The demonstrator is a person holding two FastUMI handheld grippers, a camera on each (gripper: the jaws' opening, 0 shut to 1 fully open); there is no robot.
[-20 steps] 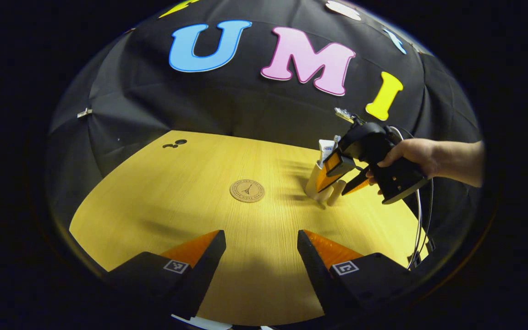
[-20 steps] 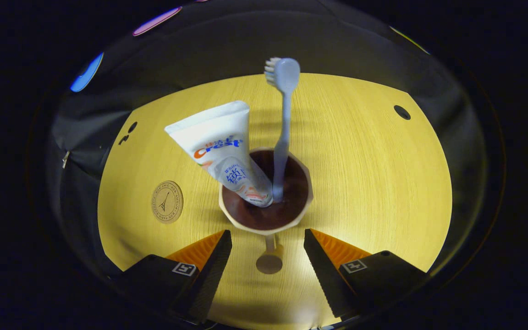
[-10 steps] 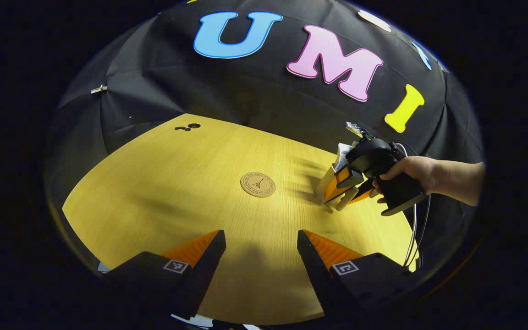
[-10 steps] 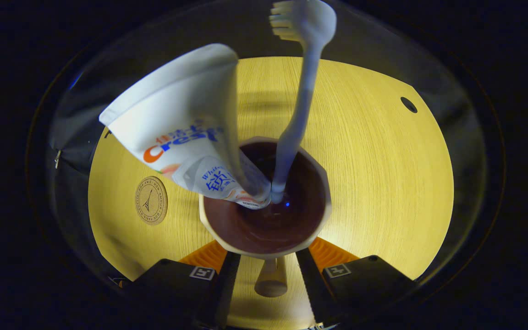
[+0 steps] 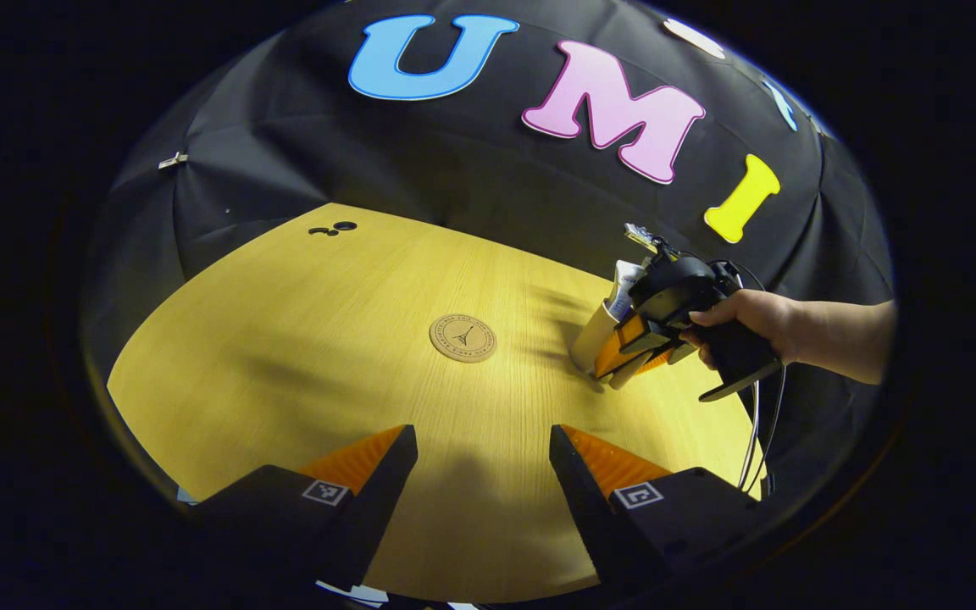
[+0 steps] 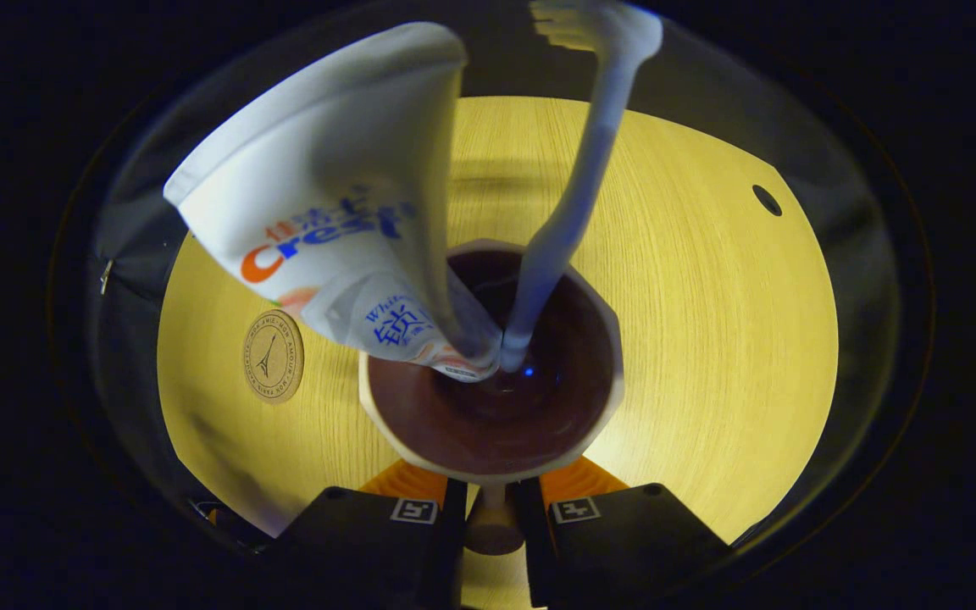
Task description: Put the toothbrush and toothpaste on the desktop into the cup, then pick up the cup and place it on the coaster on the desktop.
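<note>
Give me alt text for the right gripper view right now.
The right gripper has its fingers closed on the handle of a cup holding a toothpaste tube and toothbrush, seen from above. A round coaster lies to the left on the wooden desktop.

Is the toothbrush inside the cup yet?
Yes. The toothbrush stands in the cup, bristles up, beside the toothpaste.

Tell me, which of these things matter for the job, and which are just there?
Part of the job:
cream wooden-handled cup
white toothpaste tube
pale blue toothbrush
round cork coaster
right tongs closed on the cup's handle

Just there:
left tongs, open
yellow wooden desktop
</note>
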